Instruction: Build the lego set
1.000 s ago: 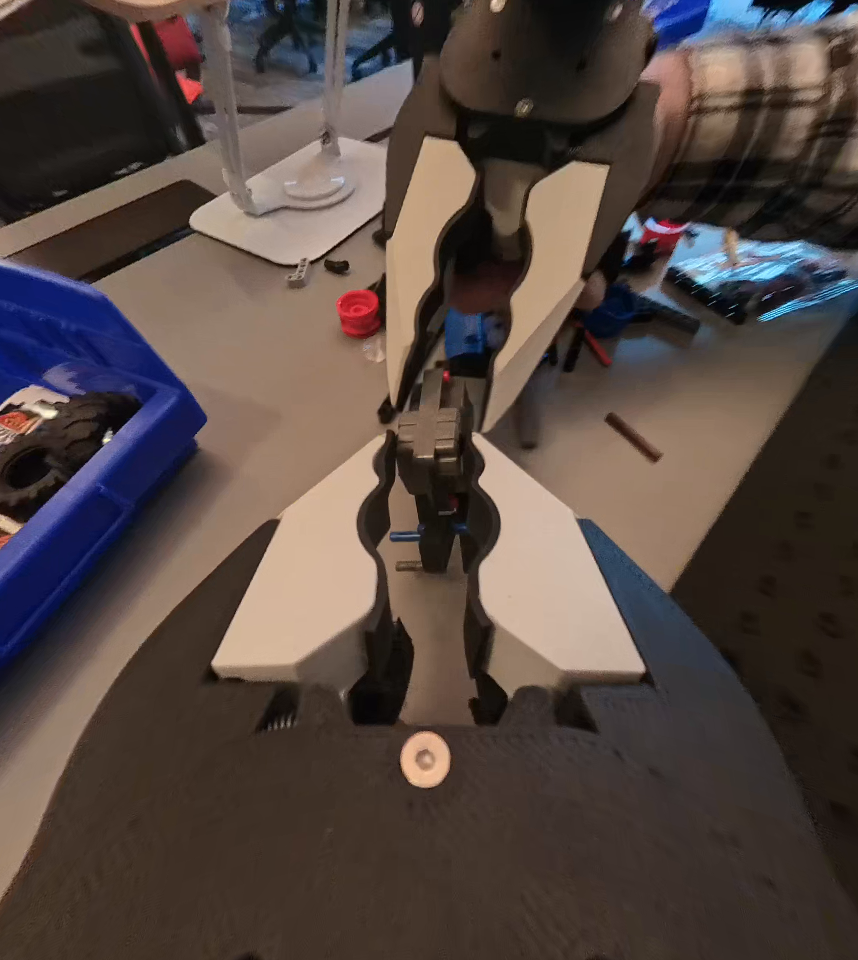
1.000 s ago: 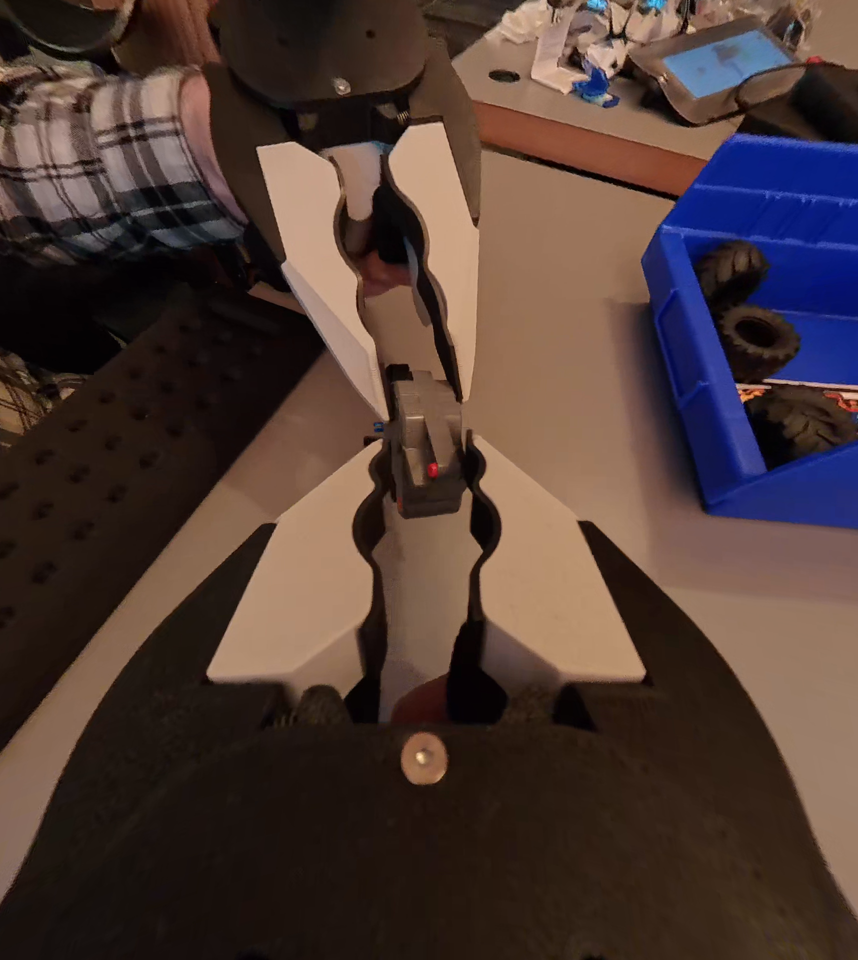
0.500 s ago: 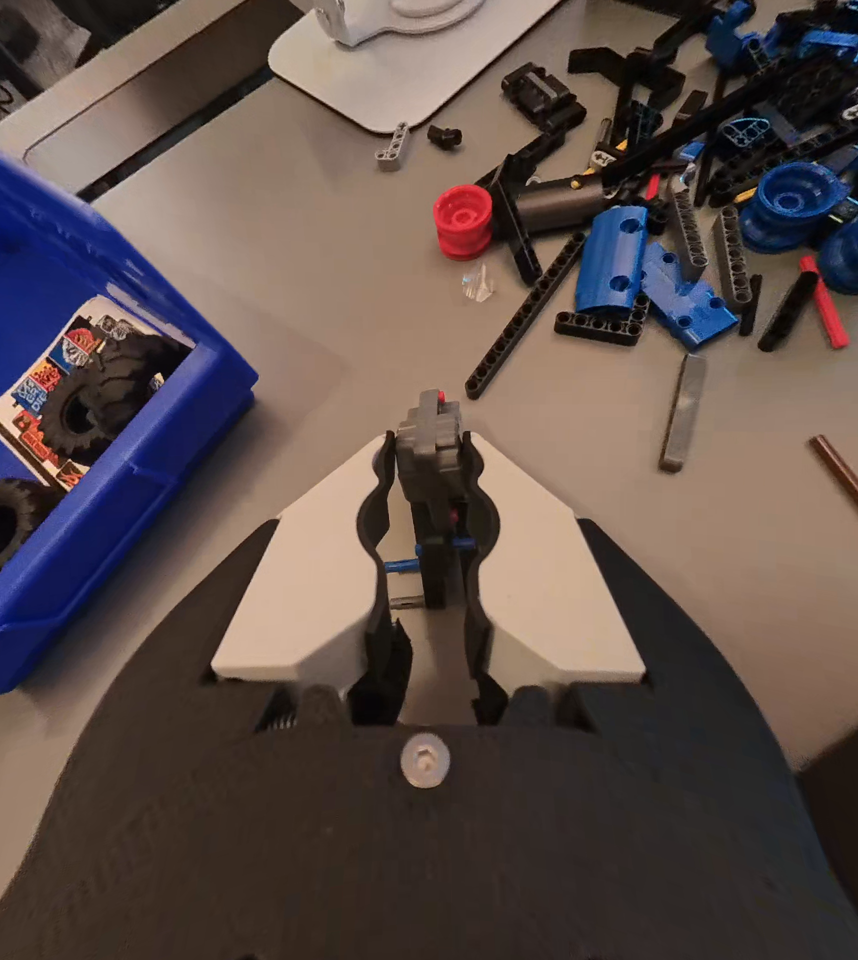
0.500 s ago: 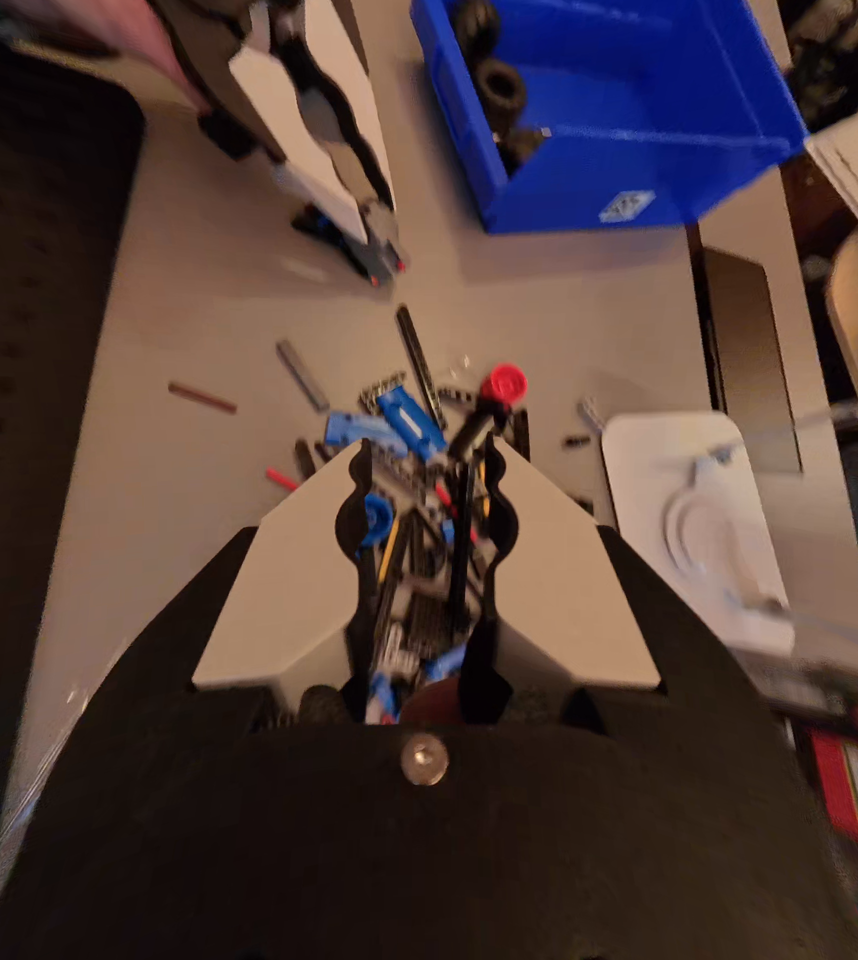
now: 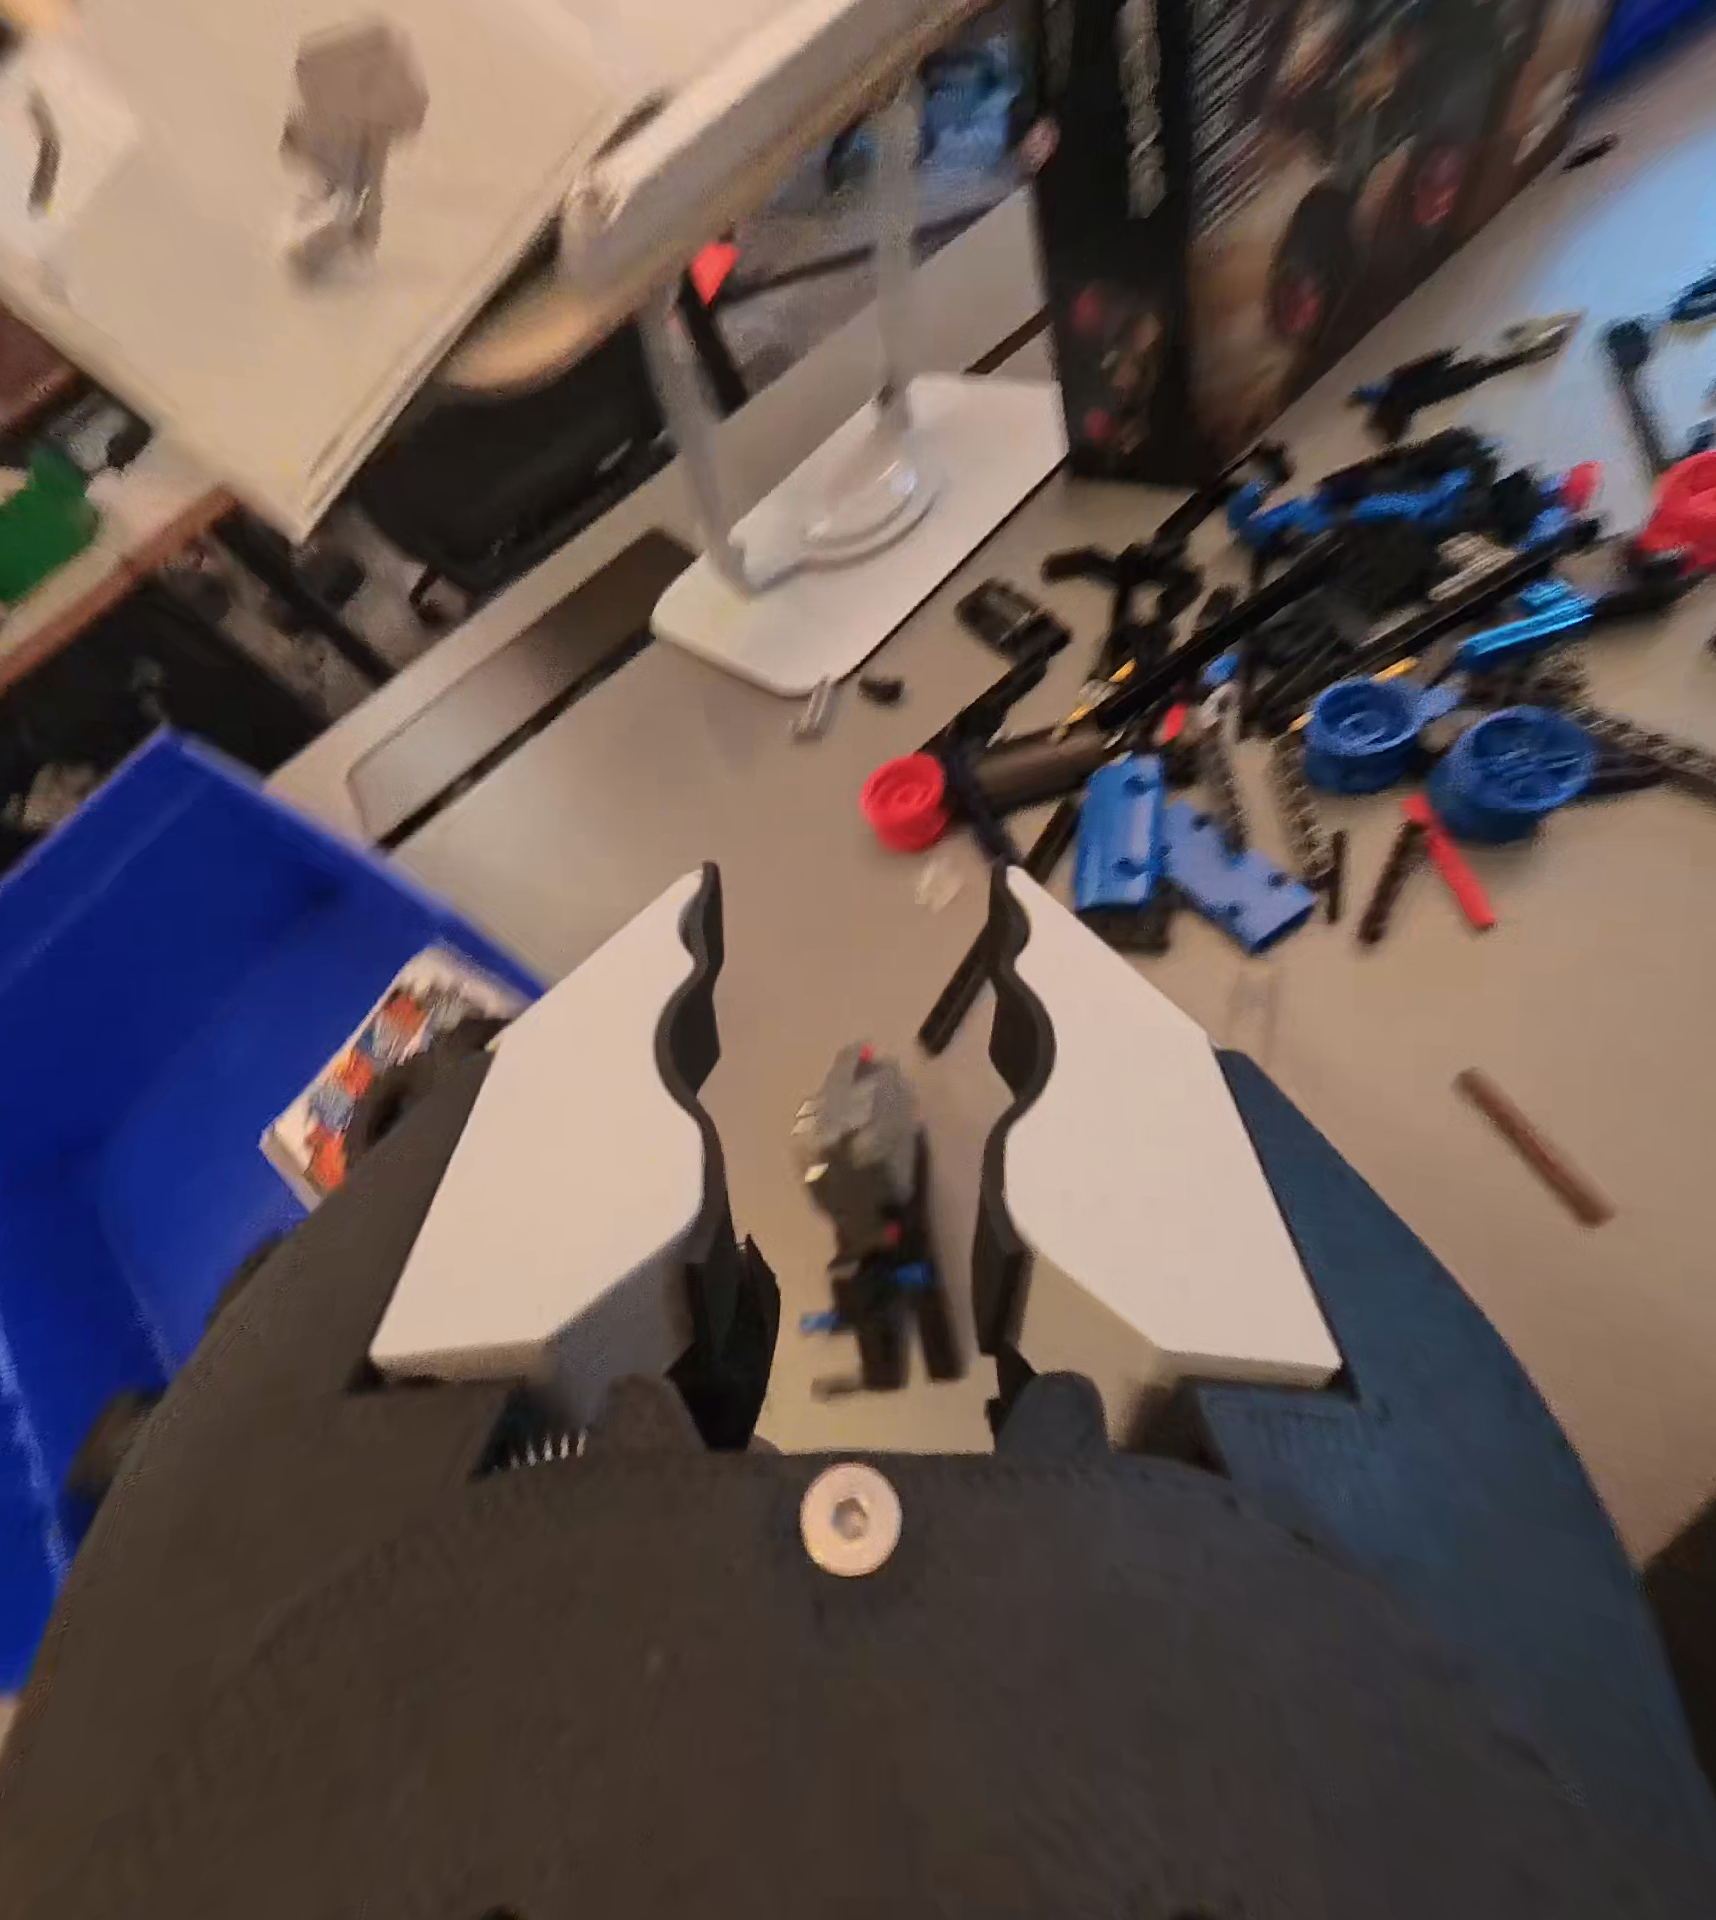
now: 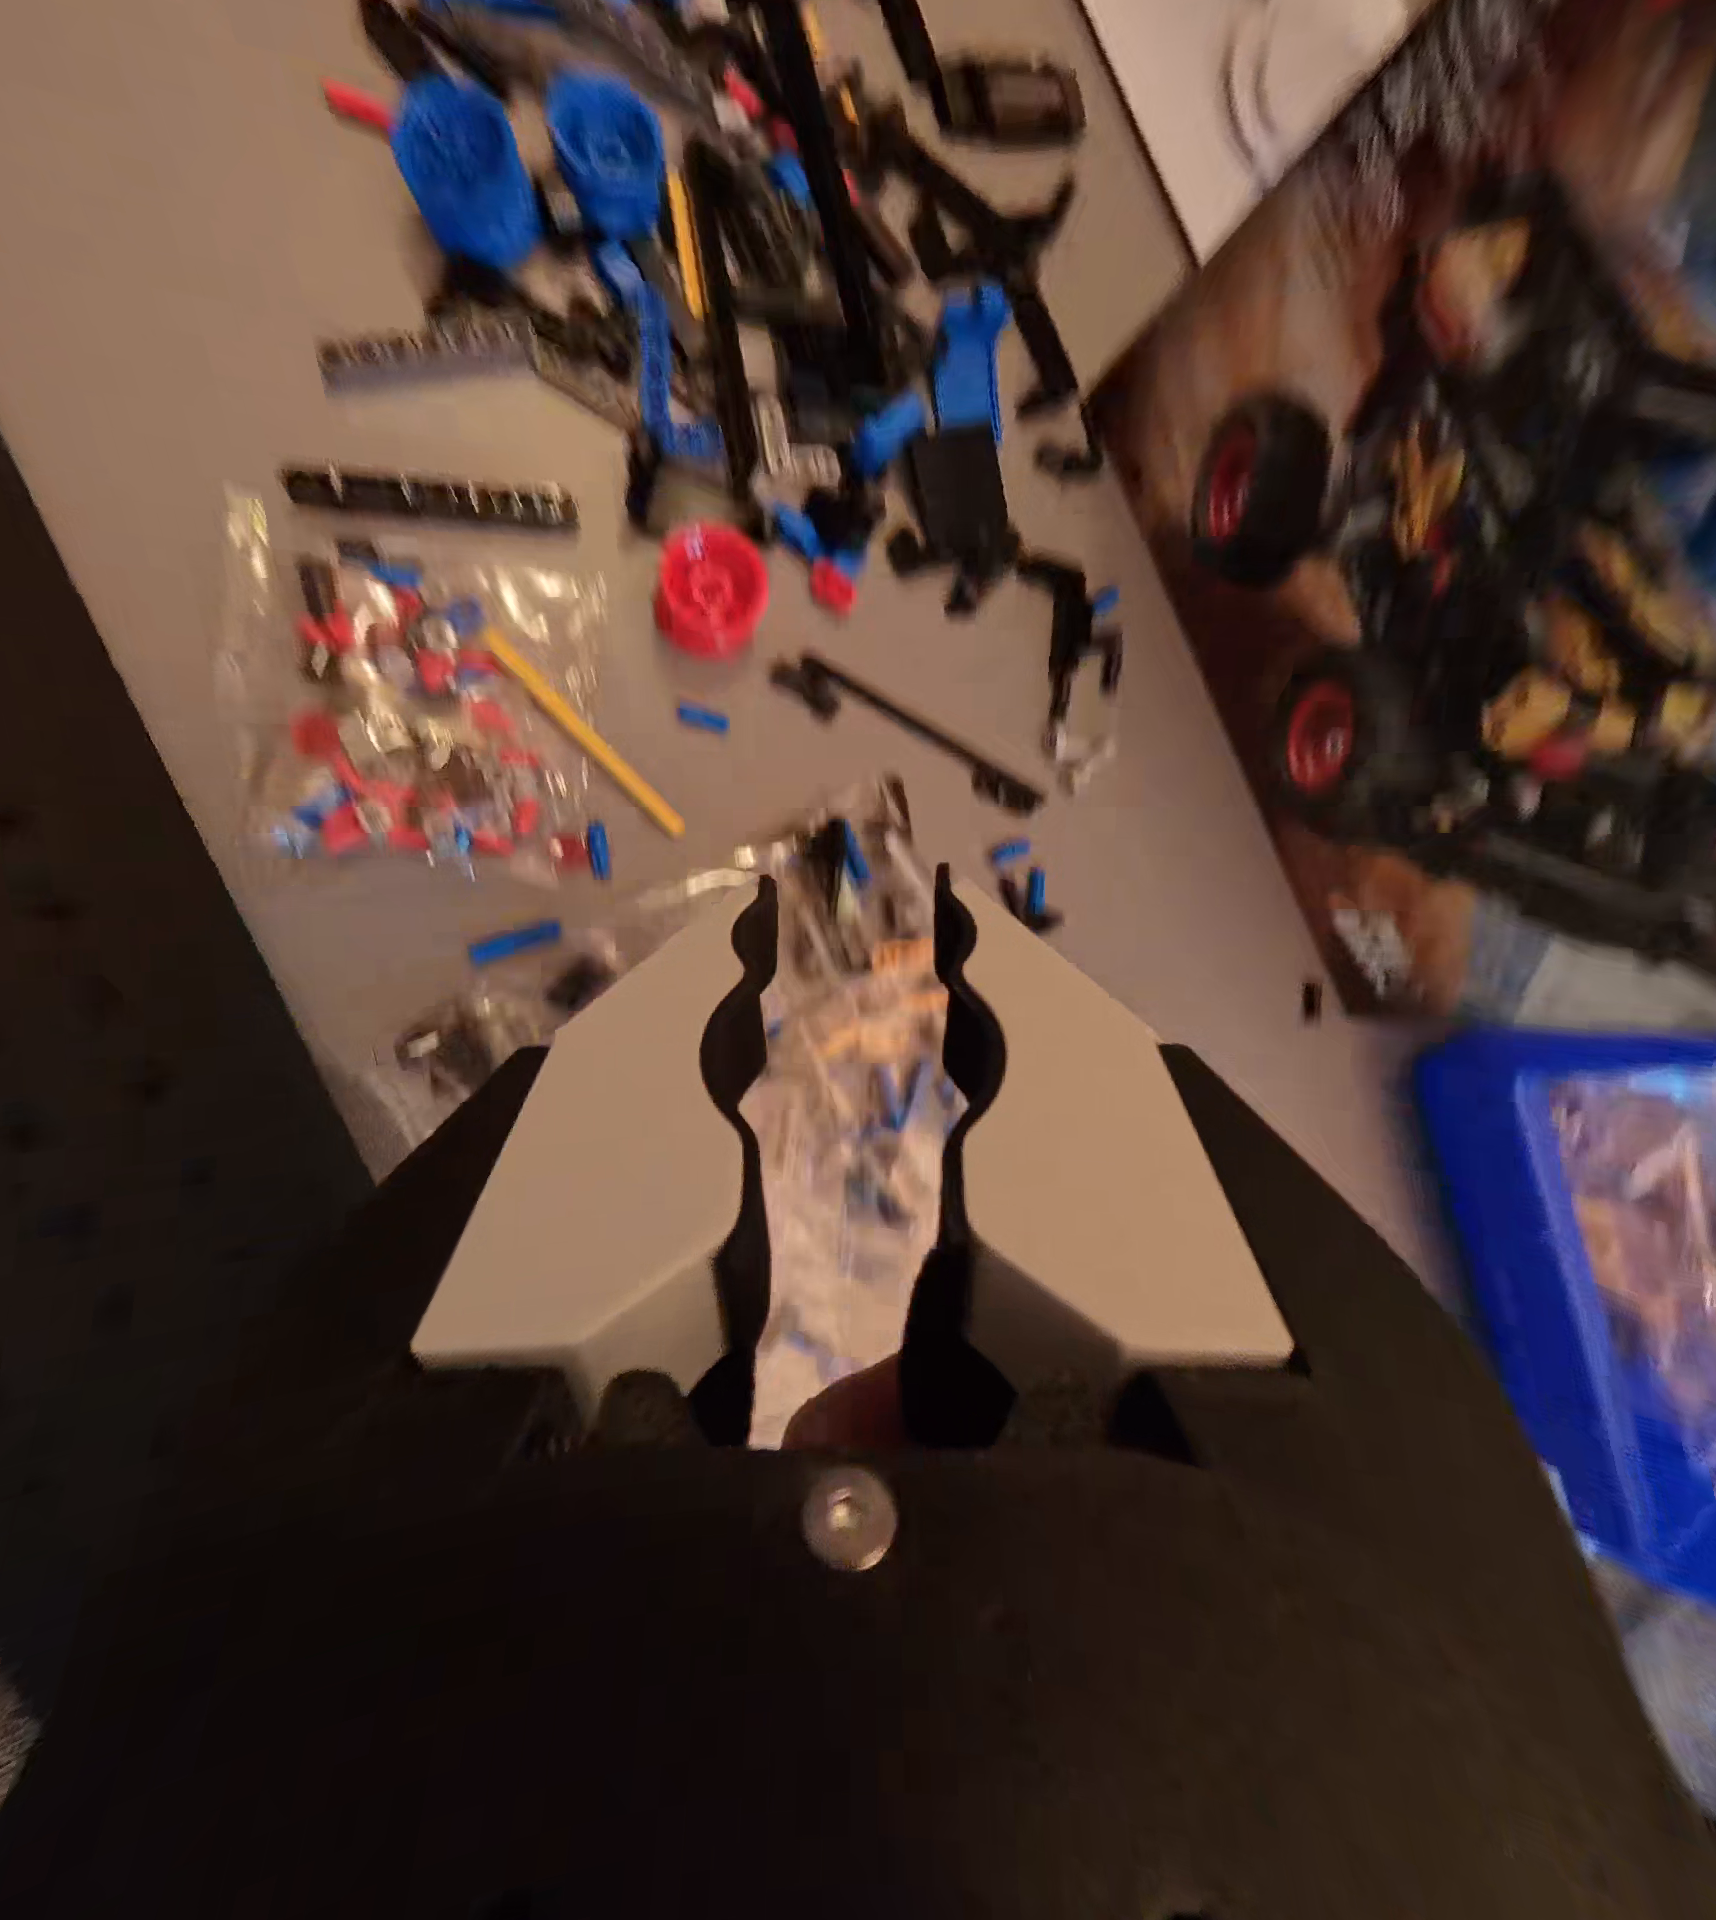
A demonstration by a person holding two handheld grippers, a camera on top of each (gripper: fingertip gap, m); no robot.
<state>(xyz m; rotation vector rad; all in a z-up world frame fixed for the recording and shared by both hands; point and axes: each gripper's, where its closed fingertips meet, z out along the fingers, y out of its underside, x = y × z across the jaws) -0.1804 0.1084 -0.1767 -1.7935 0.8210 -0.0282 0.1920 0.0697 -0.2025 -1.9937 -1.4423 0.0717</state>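
The small grey and black lego assembly (image 5: 869,1216) with blue pins lies on the grey table, between the fingers of my left gripper (image 5: 854,894). The left jaws stand wide apart and do not touch it. My right gripper (image 6: 854,888) is empty, its jaws a narrow gap apart, above clear plastic bags of small parts (image 6: 854,1049). The loose pile of black and blue parts (image 5: 1353,644) lies far right in the left wrist view and shows in the right wrist view (image 6: 812,312) too. Both views are blurred.
A blue bin (image 5: 106,1143) holding tyres is at the left. A red wheel (image 5: 904,800), blue wheels (image 5: 1514,769), a brown axle (image 5: 1529,1143), a white stand base (image 5: 864,540) and the set's box (image 6: 1508,571) lie around. Another blue bin (image 6: 1456,1195) holds bags. One gripper's finger ends stand about 40 cm off the other's.
My left gripper opened and let go of the assembly, which now lies on the table. My right gripper let go of it earlier and swung away over the parts pile to the bags.
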